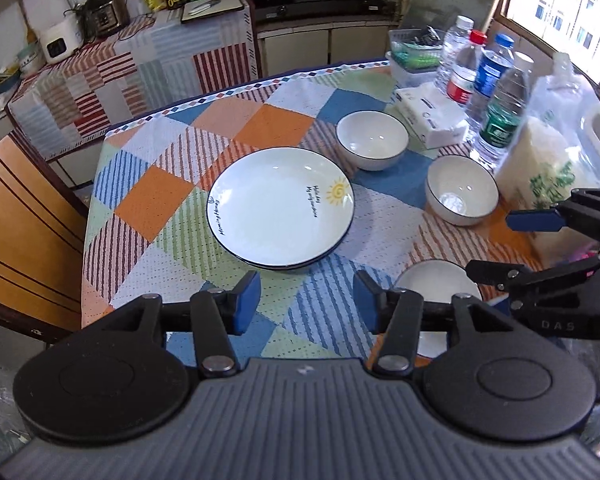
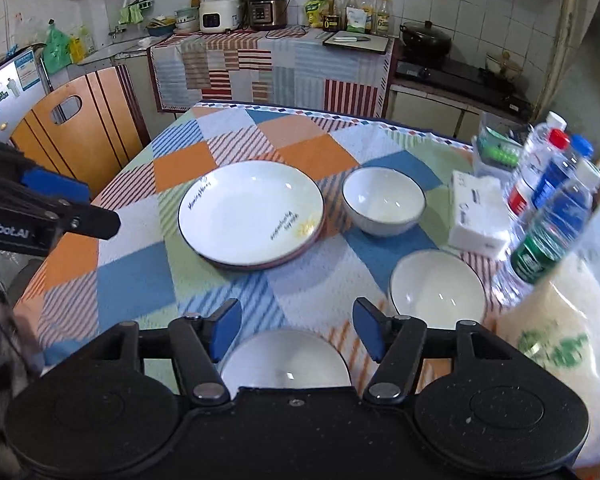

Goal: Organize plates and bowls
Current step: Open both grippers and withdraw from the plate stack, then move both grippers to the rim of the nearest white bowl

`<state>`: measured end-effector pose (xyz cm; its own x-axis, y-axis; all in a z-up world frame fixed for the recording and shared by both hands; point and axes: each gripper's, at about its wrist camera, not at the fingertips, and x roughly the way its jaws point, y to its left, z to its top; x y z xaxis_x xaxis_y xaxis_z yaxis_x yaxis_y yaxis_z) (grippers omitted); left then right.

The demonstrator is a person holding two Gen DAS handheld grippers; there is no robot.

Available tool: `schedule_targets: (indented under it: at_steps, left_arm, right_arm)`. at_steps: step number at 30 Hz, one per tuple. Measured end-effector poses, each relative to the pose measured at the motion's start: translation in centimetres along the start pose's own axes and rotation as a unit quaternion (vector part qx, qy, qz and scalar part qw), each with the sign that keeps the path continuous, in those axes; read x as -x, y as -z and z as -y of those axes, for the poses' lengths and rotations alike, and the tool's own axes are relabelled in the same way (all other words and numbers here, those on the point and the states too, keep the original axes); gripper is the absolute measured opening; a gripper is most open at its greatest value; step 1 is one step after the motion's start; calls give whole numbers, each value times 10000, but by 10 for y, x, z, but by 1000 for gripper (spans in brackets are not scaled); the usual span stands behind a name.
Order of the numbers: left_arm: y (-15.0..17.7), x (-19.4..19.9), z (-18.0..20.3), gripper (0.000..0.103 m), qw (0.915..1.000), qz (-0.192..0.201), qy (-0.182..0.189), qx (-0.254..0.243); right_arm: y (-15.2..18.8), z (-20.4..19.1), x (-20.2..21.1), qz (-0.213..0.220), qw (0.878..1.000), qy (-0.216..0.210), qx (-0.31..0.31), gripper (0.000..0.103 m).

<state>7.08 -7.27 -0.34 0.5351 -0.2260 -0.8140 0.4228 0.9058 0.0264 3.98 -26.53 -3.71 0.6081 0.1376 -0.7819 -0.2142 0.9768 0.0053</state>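
While partly hidden, nearest bowl point(image 2: 286, 356) underlies right gripper point(image 2: 296, 330).

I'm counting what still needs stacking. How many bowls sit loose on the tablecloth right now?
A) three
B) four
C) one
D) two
A: the right wrist view shows the far bowl beside the stacked plates, the middle bowl by the bottles, and the near bowl under the open right gripper, none nested.

Left tongs point(image 1: 306, 304) agape, holding nothing, hovering. Right tongs point(image 2: 296, 330) likewise spread, empty, angled down.
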Motion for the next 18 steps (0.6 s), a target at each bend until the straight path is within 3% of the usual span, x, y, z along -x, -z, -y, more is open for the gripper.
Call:
schedule_targets:
  at_steps: [4,11,13,14,15,18]
  left_arm:
    - [11,-1,14,58,9998,-149,80,-94]
    - [28,-14,48,62,9971,-505,137,-554]
    - [31,-19,54,62,9965,-584,166,-567]
    - [32,-23,55,63,9964,-617,185,-547]
    - [33,-27,55,63,9963,-651,202,-530]
    - [36,-42,55,66,9960,-733,273,-432]
  right_arm:
    - [18,5,12,-76,9999,59,42,70]
    - [41,7,16,-306,9989,-255,260,76]
    - [48,6,15,-320,9984,-318,350,81]
    - [51,5,15,-314,9981,-364,379,90]
    - [54,5,14,-289,9980,-411,378,94]
    - [63,9,7,-289,9977,-513,323,94]
